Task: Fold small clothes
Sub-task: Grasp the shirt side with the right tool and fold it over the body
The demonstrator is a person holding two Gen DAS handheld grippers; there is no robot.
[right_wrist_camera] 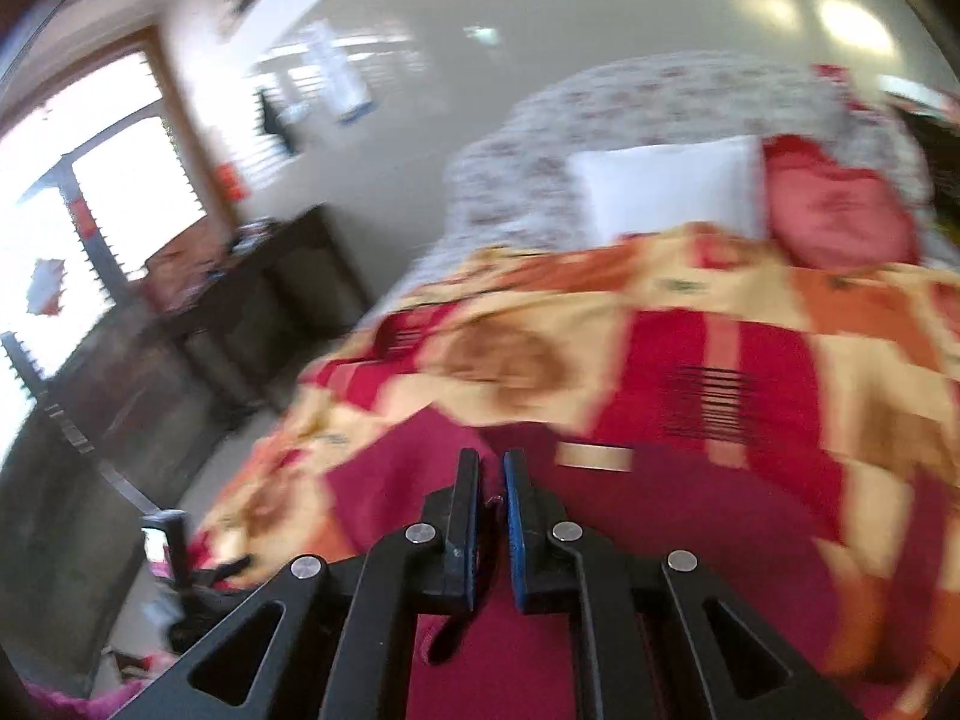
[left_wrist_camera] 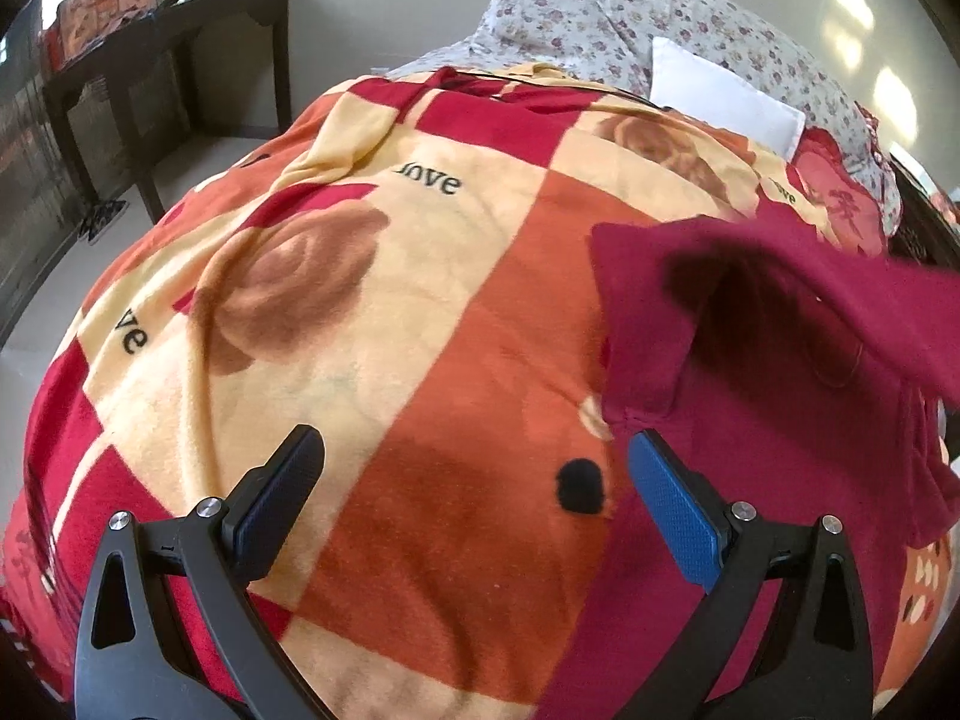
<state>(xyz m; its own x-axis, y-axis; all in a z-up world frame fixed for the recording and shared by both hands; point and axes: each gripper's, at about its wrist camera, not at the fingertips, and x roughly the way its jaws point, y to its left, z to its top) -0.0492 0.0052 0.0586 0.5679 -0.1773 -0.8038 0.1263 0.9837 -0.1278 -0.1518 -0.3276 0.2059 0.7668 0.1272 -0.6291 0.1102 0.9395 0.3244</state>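
- My left gripper (left_wrist_camera: 474,456) is wide open, nothing between the pads, hovering over the rose-print blanket (left_wrist_camera: 372,276) on the bed.
- The dark red shirt (left_wrist_camera: 780,408) lies on that blanket, off to the right in the left view, with one part lifted and blurred across the top of it.
- My right gripper (right_wrist_camera: 492,468) is clamped nearly shut on a bit of that same shirt (right_wrist_camera: 690,522); the fabric sits pinched between the pads.
- The right view is pretty smeared.
- Further back: a white pillow (left_wrist_camera: 720,90), a floral sheet (left_wrist_camera: 600,12) and a dark desk (left_wrist_camera: 180,42) by the wall.
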